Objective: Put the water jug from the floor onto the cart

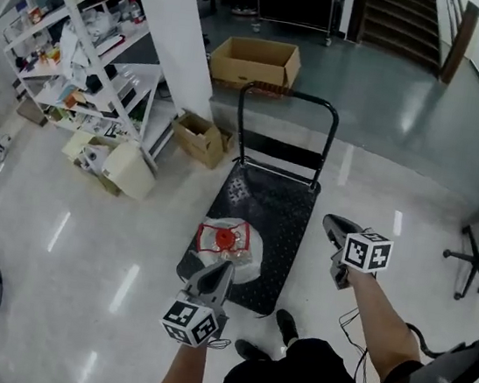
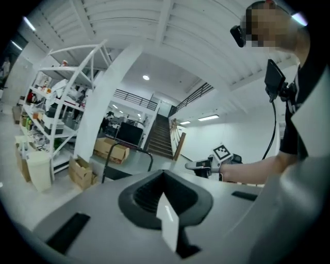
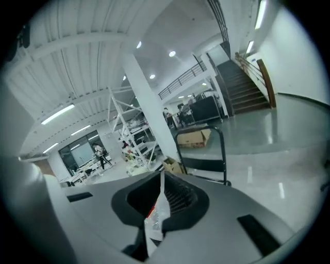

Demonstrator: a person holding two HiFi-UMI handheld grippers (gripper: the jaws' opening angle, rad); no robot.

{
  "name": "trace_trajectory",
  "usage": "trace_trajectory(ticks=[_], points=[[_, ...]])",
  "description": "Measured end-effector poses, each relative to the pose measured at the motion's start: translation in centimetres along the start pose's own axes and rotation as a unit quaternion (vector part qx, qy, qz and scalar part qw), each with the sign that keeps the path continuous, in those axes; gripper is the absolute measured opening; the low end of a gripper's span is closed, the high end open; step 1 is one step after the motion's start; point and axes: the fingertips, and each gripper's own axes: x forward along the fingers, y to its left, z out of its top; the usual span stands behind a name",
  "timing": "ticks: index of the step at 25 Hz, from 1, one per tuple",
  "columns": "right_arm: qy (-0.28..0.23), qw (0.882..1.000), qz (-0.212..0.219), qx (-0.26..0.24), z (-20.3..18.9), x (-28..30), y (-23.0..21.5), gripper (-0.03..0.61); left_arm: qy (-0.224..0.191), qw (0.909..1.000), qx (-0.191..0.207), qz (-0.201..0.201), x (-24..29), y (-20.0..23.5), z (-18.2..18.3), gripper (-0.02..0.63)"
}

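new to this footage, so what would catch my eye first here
The water jug with its red cap, sitting on the near end of the black platform cart mid-floor. Next, the two handheld grippers: left gripper close by the jug's near side, right gripper held out past the cart's right edge. Cluttered white shelving fills the upper left.

No word, brand or number can be read anywhere. The water jug [image 1: 230, 245] on the near end of the cart [image 1: 284, 203] wears a red-and-white label, but its print is too small to make out. The cube on the left gripper [image 1: 221, 272], just near of the cart, and the cube on the right gripper [image 1: 334, 224], to the cart's right, carry black-and-white square markers — patterns, not letters. The cardboard boxes [image 1: 254, 63] beyond the cart's handle show bare brown sides, and the packets on the shelf [image 1: 84, 40] far left of the cart are too small to read.
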Motion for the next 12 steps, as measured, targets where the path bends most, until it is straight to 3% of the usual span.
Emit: trace_trajectory(ticks=[6,12], points=[[-0.065,0.996,-0.052,-0.024,3.3,-10.7,-2.1,0.003,-0.018,0.9970,0.030,-0.068,3.5,-5.2,3.2,-0.008],[-0.093,0.991,-0.078,-0.048,5.0,-19.8,-6.2,0.002,-0.019,0.9931,0.067,-0.095,6.9,-13.2,6.1,-0.008]])
